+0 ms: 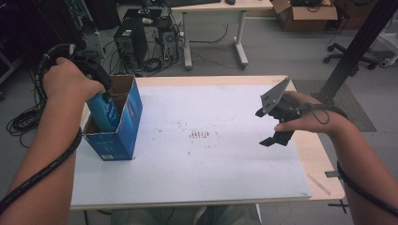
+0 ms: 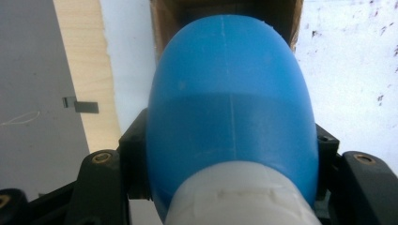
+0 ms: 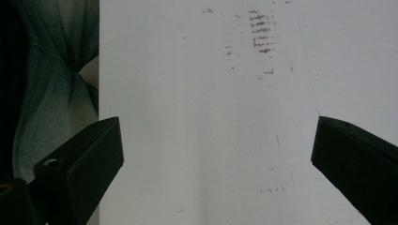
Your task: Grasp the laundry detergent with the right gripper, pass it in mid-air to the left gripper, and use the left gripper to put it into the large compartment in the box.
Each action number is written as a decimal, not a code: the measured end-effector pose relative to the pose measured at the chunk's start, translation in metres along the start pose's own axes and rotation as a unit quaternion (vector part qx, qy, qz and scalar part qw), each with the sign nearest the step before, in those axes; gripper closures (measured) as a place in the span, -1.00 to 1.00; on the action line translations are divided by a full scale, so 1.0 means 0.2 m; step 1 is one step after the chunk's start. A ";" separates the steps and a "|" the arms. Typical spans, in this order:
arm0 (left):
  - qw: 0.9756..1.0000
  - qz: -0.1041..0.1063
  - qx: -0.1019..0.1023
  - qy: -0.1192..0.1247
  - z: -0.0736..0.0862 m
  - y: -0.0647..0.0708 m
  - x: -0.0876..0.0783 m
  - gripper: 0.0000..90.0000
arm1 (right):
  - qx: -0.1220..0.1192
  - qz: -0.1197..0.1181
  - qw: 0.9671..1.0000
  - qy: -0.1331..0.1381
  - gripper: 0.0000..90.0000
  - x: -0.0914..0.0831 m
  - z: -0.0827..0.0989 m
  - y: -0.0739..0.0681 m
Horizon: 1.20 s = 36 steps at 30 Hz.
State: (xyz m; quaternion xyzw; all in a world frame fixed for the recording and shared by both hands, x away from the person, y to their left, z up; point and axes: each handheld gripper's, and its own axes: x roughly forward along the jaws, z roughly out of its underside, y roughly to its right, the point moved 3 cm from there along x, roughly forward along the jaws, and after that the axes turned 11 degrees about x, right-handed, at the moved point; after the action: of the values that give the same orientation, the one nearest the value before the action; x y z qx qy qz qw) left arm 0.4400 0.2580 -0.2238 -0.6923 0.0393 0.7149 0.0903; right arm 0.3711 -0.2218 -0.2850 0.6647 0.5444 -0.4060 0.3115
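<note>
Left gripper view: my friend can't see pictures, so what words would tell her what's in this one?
A blue bottle with a white cap is clamped between the left gripper's black jaws, its far end pointing into an open cardboard box. The box stands on a white table marked with small brown specks.

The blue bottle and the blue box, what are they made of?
The blue bottle looks like smooth plastic: it has a soft sheen and a moulded seam line. The blue box looks like cardboard: brown, dull inside walls and folded flaps, with a printed blue outside.
</note>
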 end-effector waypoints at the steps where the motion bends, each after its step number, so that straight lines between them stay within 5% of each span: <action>1: 1.000 0.001 -0.001 0.000 0.00 0.00 0.01 -0.15 | 0.000 0.000 1.000 -0.002 -0.94 0.00 0.00 0.00; 19: 1.000 0.005 -0.007 -0.002 0.01 -0.03 0.16 -0.15 | 0.001 -0.006 1.000 -0.014 -0.94 0.00 0.00 0.00; 36: 1.000 0.006 0.000 -0.012 0.01 0.01 0.29 -0.15 | 0.000 -0.012 1.000 -0.013 -0.94 0.04 0.01 0.00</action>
State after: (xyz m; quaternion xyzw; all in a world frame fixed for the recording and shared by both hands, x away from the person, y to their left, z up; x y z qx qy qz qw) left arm 0.4363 0.2607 -0.2825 -0.6831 0.0426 0.7240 0.0865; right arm 0.3708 -0.2191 -0.2920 0.6532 0.5479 -0.4182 0.3134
